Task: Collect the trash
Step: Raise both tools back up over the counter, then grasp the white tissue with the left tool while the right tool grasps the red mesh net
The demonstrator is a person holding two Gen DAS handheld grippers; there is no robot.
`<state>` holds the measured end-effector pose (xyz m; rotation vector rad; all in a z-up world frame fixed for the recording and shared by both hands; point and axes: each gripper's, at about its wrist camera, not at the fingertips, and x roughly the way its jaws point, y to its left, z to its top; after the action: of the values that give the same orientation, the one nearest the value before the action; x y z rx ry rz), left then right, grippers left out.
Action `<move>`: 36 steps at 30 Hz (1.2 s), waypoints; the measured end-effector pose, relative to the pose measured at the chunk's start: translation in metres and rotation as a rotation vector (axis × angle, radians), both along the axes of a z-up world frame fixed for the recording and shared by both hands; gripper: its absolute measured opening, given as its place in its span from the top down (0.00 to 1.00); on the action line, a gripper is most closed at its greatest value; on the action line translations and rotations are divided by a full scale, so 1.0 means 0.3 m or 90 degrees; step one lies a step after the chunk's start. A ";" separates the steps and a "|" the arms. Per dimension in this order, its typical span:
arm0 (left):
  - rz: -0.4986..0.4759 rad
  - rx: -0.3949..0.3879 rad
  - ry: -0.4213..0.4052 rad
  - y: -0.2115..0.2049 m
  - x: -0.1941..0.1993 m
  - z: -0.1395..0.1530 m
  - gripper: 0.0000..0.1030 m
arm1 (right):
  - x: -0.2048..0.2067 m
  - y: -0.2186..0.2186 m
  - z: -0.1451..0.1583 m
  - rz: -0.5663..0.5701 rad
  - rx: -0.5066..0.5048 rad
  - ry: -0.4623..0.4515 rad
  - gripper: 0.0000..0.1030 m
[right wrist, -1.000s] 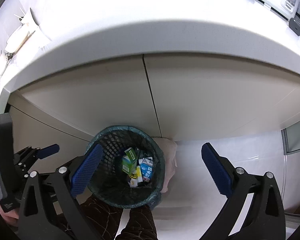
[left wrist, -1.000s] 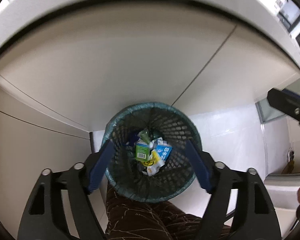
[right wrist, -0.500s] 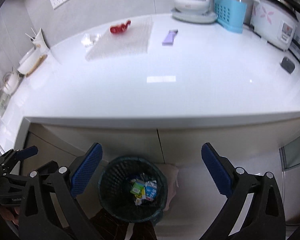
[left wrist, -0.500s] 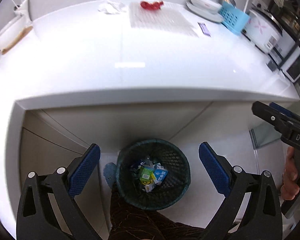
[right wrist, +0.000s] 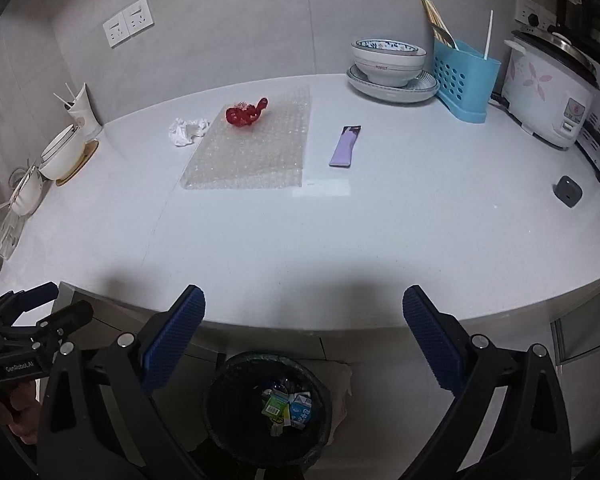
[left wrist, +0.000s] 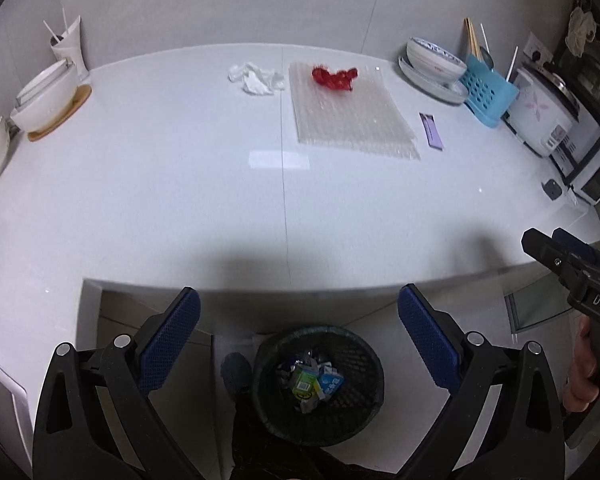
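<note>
Both the left tongs (left wrist: 299, 320) and right tongs (right wrist: 303, 320) gape wide, empty; the mesh waste basket (left wrist: 318, 384) sits below between them. Red wrapper (right wrist: 246, 113), crumpled tissue (right wrist: 186, 130) and purple packet (right wrist: 345, 146) lie well beyond on the worktop (right wrist: 340, 232).

Crumpled tissue (left wrist: 255, 79), red wrapper (left wrist: 334, 77), countertop.

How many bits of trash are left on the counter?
4: crumpled tissue, red wrapper on the bubble wrap sheet, purple packet to its right. None seem hidden.
</note>
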<state>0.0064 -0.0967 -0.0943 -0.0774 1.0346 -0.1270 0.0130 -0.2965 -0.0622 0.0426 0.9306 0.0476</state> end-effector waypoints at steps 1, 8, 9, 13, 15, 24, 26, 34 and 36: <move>0.001 0.001 -0.004 0.003 0.015 0.013 0.06 | 0.010 0.002 0.005 0.001 -0.001 -0.003 0.08; 0.009 -0.005 -0.012 0.035 0.109 0.071 0.06 | 0.102 0.033 0.069 0.003 -0.005 -0.026 0.08; 0.009 -0.006 -0.014 0.041 0.125 0.078 0.06 | 0.115 0.038 0.076 0.003 -0.005 -0.028 0.08; 0.007 -0.009 -0.019 0.067 0.196 0.106 0.06 | 0.181 0.060 0.105 0.003 -0.005 -0.037 0.08; 0.006 -0.011 -0.019 0.079 0.230 0.114 0.06 | 0.215 0.071 0.117 0.003 -0.005 -0.040 0.08; 0.000 -0.014 -0.024 0.147 0.393 0.139 0.06 | 0.377 0.144 0.142 0.016 -0.008 -0.048 0.08; 0.002 -0.017 -0.023 0.167 0.421 0.138 0.06 | 0.411 0.169 0.144 0.021 -0.012 -0.049 0.08; 0.007 -0.021 -0.012 0.234 0.588 0.098 0.06 | 0.555 0.256 0.112 0.035 -0.026 -0.038 0.10; 0.006 -0.022 -0.010 0.242 0.629 0.088 0.06 | 0.597 0.273 0.097 0.037 -0.027 -0.029 0.11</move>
<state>0.1952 -0.0240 -0.0679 -0.1134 1.0162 -0.1367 0.1921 -0.2147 -0.0330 -0.0250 0.8864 0.0822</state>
